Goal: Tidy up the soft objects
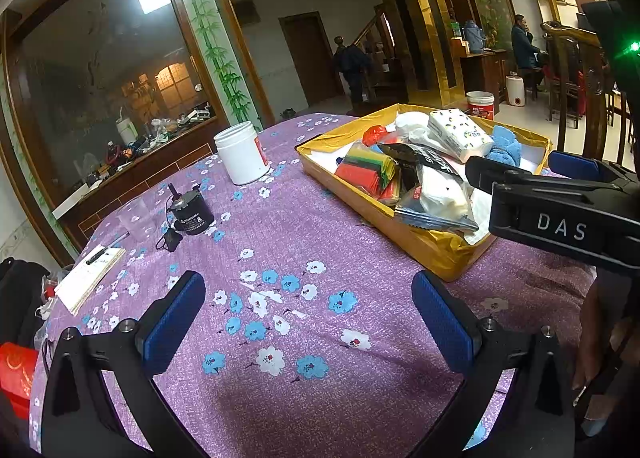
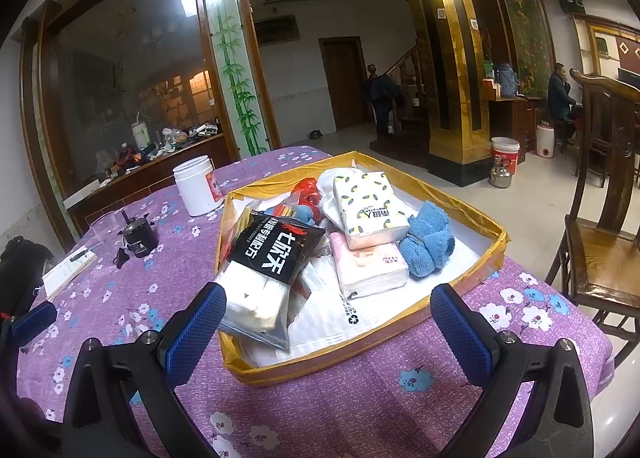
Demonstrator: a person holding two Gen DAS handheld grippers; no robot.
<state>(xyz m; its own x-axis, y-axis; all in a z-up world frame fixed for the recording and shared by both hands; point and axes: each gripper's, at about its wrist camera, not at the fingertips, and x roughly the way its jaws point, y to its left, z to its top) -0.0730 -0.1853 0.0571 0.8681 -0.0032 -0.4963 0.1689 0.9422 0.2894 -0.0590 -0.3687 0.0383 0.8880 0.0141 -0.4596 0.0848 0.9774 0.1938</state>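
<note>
- We are seeing the soft things, a tissue pack (image 2: 370, 205), a blue towel (image 2: 426, 244) and a black pouch (image 2: 276, 254), piled in the yellow tray (image 2: 460, 202), likely already gathered.
- Our right gripper (image 2: 326, 328) is gaping, empty, before it.
- Our left gripper (image 1: 308, 318) is hovering agape over bare cloth (image 1: 280, 242).
- Only the left view is showing colored sheets (image 1: 370, 170).

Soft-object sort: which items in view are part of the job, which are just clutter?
Job items:
- shallow yellow cardboard tray
- blue terry cloth bundle
- white tissue pack with lemon print
- pink tissue pack
- black-and-clear snack bag
- stack of coloured folded cloths

Clutter:
- white plastic jar
- small black motor
- clear plastic cup
- white notepad
</note>
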